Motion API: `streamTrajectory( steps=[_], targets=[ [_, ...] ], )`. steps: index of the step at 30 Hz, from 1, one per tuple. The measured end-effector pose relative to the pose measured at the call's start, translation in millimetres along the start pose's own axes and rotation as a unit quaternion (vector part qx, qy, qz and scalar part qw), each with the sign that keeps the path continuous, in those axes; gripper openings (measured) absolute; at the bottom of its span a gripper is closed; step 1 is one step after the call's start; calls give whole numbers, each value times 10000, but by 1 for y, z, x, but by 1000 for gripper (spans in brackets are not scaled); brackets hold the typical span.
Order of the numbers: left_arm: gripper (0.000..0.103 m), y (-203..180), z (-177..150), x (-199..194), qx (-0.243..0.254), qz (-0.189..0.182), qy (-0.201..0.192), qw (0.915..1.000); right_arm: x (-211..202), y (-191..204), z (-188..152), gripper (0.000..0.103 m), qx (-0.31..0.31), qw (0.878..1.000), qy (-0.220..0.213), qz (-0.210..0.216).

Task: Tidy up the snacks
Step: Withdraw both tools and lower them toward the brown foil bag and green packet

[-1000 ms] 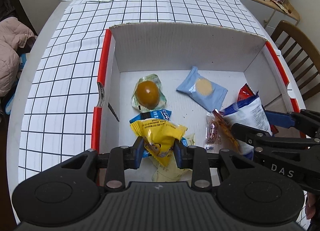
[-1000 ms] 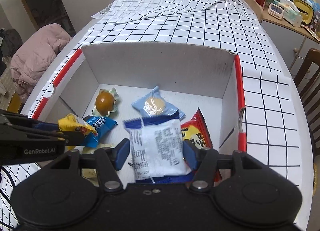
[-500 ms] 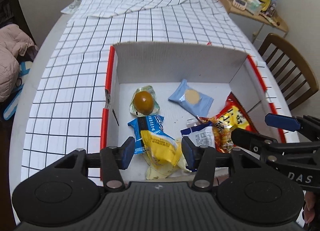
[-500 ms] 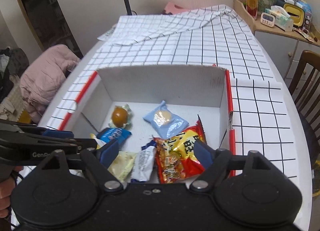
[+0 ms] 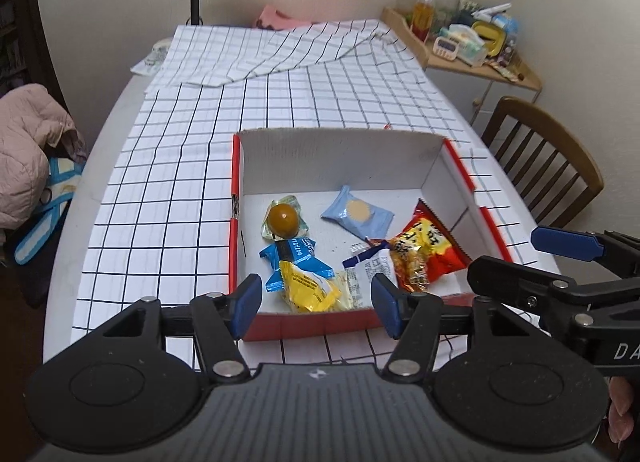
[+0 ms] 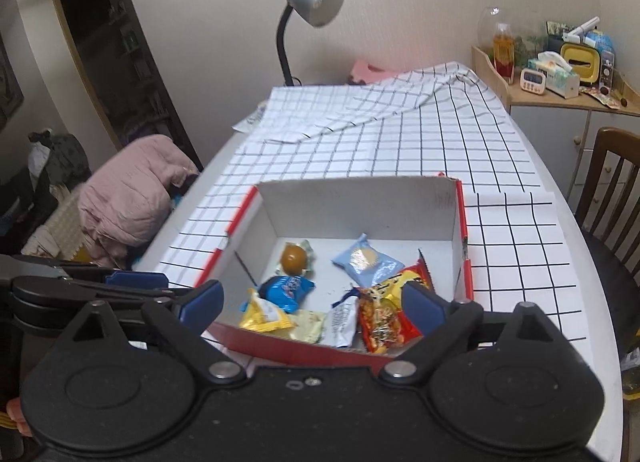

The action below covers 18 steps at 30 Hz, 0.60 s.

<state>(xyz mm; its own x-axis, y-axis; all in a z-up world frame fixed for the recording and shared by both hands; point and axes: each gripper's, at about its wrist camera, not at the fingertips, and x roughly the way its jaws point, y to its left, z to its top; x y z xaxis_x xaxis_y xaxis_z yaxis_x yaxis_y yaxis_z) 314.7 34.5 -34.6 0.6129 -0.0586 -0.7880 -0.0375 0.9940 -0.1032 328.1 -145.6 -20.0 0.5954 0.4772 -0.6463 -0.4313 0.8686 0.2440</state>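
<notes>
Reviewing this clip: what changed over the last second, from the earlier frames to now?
The left gripper let go of the yellow packet and the right gripper let go of the white packet; both packets now lie in the red box. Both grippers have pulled up and back, jaws opening, nothing between them. The egg pouch and light-blue cookie packet stayed put.

Beige walls, silver desk lamp (image 6: 311, 2), wooden chair (image 5: 544, 158), cluttered side cabinet (image 6: 568, 110).
</notes>
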Motion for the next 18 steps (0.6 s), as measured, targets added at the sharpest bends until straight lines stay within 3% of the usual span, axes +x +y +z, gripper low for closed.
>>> streamTrajectory(
  steps=[5, 16, 18],
  targets=[
    [64, 1, -12, -26, 75, -84, -215, 9997, -25, 15, -8, 102, -101, 9995, -281, 94],
    [72, 10, -50, -67, 160, -182, -526, 9983, -60, 30, -34, 103, 130, 9983, -515, 257],
    [78, 13, -58, -71, 153, -210, -560, 9981, -64, 34, -40, 103, 120, 9980, -574, 248]
  ],
)
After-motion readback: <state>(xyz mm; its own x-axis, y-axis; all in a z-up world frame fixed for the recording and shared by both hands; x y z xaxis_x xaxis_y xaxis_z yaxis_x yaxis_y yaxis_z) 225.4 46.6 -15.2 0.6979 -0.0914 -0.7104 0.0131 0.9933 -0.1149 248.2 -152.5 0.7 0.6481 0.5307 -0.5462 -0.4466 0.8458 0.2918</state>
